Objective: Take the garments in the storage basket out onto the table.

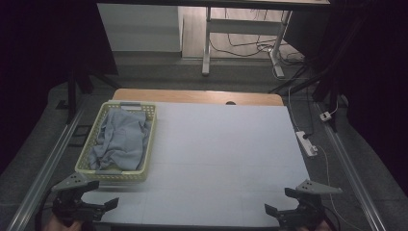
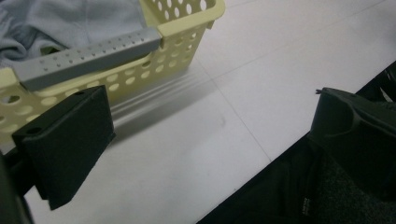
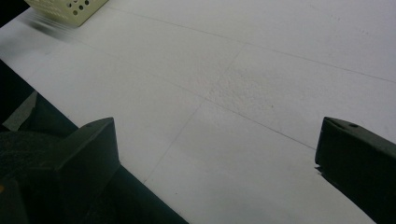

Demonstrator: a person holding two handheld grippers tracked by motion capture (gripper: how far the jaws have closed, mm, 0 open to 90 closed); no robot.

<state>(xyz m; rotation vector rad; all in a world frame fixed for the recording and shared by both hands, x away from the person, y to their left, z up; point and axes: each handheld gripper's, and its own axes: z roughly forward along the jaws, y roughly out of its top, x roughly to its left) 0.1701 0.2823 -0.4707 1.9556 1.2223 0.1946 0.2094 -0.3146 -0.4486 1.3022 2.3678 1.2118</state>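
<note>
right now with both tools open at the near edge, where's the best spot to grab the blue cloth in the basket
Probably a raised fold near the middle of the blue cloth, coming straight down from above with the left tool, which sits nearest. The cloth lies crumpled and low inside the yellow basket, whose walls block any sideways approach, and its bunched ridges give the open jaws something to pinch.

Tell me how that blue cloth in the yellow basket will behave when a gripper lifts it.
The blue cloth lies crumpled in soft folds, so it will likely droop and drape rather than hold shape. It probably weighs little. Filling the basket, it may drag on the perforated walls, perhaps shifting the basket.
</note>
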